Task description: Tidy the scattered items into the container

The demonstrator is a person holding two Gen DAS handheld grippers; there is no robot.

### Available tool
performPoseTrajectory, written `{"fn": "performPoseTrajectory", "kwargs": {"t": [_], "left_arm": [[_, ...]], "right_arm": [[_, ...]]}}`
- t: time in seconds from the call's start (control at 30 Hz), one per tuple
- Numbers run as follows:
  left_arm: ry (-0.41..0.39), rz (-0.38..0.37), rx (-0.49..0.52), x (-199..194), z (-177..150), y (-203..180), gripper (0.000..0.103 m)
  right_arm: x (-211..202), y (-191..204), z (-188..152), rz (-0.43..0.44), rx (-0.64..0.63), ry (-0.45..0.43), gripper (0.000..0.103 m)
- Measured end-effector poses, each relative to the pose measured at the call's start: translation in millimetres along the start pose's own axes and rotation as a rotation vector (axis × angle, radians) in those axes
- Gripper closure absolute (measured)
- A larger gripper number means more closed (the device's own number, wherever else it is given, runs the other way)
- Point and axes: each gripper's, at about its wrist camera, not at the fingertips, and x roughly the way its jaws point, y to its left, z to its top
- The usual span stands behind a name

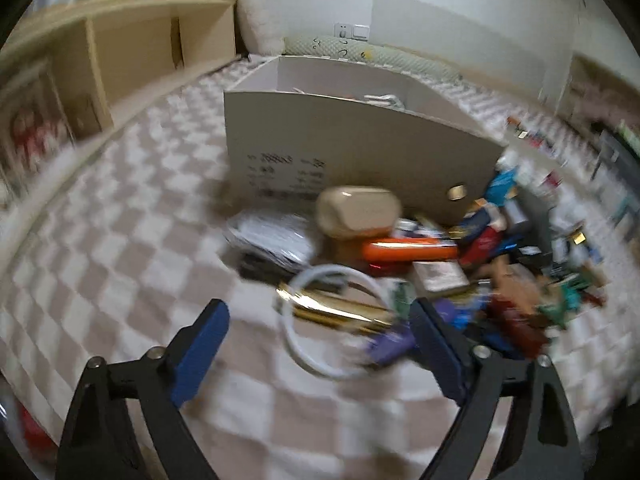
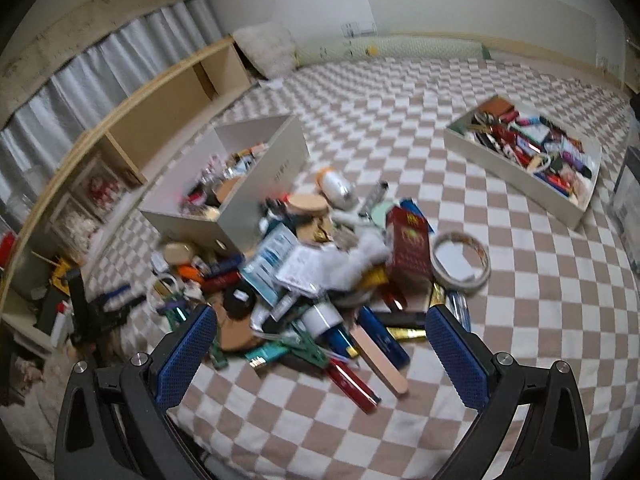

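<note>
Broadly, a checkered bed cover (image 2: 400,120) carries a white box (image 2: 256,184), part-filled, with a heap of scattered items (image 2: 320,264) lying just beside it. Left tool (image 1: 320,332) spread wide over a white ring (image 1: 332,320), gripping nothing; right tool (image 2: 320,332) likewise wide open above the heap, empty.

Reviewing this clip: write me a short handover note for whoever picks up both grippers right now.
Left gripper: open, empty, over the white ring and gold bar at the pile's edge.
Right gripper: open, empty, above the pile.
Done: the near box already holds some items; the far tray is full.
Left: most of the heap, including the tape roll and red box, lies on the checkered cover.
</note>
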Motion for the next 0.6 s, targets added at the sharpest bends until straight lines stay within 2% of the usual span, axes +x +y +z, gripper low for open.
{"fn": "performPoseTrajectory", "kwargs": {"t": [0.33, 0.6], "left_arm": [[0.061, 0.076, 0.129, 42.8, 27.6, 6.8, 0.014], [0.124, 0.090, 0.243, 71.7, 40.4, 2.3, 0.014]], "right_arm": [[29.4, -18.3, -10.5, -0.074, 0.022, 0.104, 0.000], [54.1, -26.4, -21.4, -0.143, -0.005, 0.191, 0.000]]}}
